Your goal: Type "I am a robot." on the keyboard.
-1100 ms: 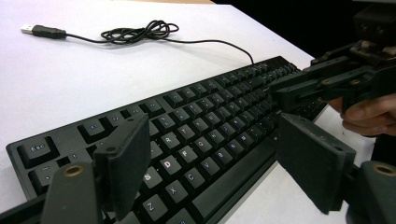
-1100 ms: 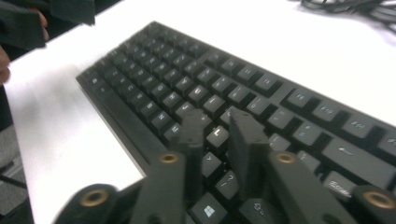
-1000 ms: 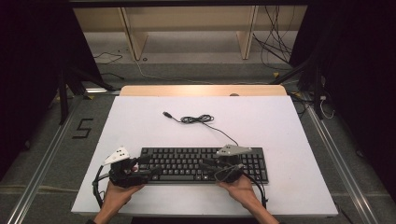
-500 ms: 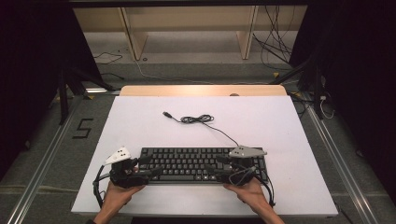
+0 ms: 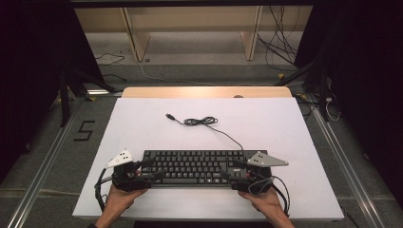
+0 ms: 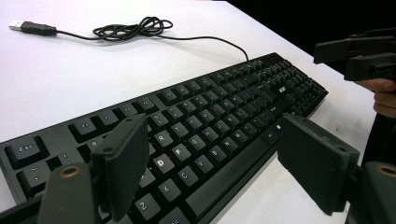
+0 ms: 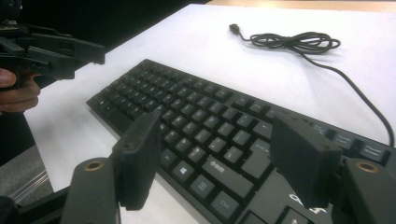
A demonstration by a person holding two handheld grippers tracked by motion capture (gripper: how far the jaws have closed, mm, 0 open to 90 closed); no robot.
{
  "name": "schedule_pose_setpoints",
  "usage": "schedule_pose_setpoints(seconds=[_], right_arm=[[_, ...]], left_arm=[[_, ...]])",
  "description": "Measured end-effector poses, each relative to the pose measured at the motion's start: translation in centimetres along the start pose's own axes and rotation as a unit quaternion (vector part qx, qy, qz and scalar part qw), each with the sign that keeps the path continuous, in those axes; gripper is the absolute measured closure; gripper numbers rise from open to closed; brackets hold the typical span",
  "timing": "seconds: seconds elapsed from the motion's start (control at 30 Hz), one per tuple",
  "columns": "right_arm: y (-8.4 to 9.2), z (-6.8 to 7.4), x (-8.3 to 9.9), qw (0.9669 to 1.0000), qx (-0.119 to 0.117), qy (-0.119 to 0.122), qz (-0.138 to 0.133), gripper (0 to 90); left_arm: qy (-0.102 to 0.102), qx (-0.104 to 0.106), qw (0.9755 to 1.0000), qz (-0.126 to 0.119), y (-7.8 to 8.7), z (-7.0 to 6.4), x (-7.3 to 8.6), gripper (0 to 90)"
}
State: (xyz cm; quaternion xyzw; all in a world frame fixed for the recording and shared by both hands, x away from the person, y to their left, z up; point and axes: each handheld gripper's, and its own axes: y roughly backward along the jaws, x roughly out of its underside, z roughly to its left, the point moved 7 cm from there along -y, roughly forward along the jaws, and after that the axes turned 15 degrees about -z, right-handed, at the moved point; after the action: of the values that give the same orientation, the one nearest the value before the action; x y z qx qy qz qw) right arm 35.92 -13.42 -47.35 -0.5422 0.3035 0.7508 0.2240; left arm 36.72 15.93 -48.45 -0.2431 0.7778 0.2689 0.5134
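Observation:
A black keyboard (image 5: 195, 166) lies flat near the front edge of the white table (image 5: 285, 133). Its thin cable (image 5: 204, 122) runs back in a loose coil and ends in a USB plug (image 5: 168, 116). My left gripper (image 5: 151, 170) sits at the keyboard's left end, open, its jaws wide apart over the keys (image 6: 212, 140). At the right end is my right gripper (image 5: 228, 172). Its jaws have just been opening and now stand wide (image 7: 217, 135). The keyboard's end lies low between them, and the pads do not press on it.
A wooden strip (image 5: 204, 91) borders the table's far edge. Metal rails (image 5: 47, 161) run along the floor on both sides. Shelf legs (image 5: 133, 33) and loose cables (image 5: 285, 52) lie on the floor beyond. The far half of the table holds the coiled cable.
My right gripper has slid rightwards to the keyboard's right end and its jaws have spread. The left gripper and the keyboard have stayed put.

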Motion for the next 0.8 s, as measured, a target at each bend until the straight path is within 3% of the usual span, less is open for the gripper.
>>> schedule_pose_setpoints(seconds=[0.8], right_arm=[[3.0,-1.5,0.6,0.9992,0.038,0.004,-0.015,28.3]], left_arm=[[-0.001,0.002,1.0,0.005,-0.1,-0.1,0.2,23.8]])
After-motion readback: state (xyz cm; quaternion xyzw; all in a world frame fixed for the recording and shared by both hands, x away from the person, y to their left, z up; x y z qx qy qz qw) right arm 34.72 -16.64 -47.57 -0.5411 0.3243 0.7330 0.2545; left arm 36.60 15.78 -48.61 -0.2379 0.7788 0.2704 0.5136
